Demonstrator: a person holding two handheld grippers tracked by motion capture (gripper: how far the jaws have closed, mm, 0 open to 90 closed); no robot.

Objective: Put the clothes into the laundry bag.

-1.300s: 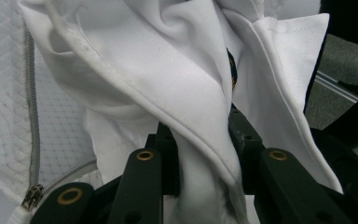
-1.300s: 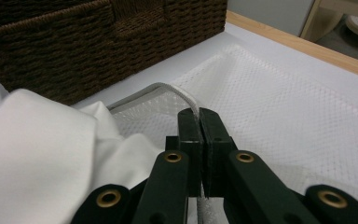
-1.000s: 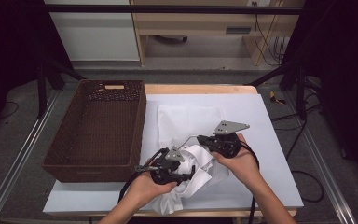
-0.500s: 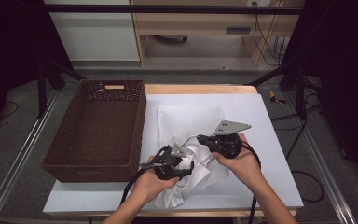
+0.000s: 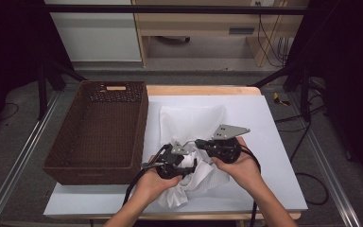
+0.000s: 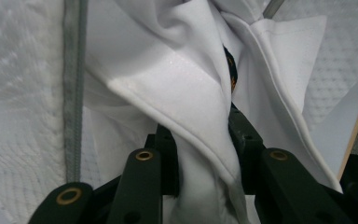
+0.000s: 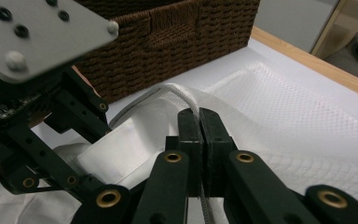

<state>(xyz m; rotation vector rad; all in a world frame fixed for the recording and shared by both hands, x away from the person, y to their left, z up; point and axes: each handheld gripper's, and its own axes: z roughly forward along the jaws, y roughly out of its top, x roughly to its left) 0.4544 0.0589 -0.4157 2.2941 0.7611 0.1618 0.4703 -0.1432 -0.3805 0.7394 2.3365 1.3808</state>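
White tabletop [image 5: 274, 142] | left gripper [image 6: 200, 154] jaws clamp garment [image 5: 194, 124] fold | right gripper [image 7: 199, 122] jaws pinch drawcord [image 7: 186, 95] | jaw tips cloth-hidden

White mesh-textured garment [image 5: 194, 125] with grey trim, crumpled at near edge — bunched (partly lifted), on white table top

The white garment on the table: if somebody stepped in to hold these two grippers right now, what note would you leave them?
Left gripper: shut on a thick bunched fold of the white garment.
Right gripper: shut on the garment's thin grey-white cord.
Where things are: the garment lies crumpled on the white table, near the front edge; the brown wicker basket stands to its left with nothing visible inside.
Done: both grips are on.
Left, probably: folding or gathering the garment, perhaps for the basket.
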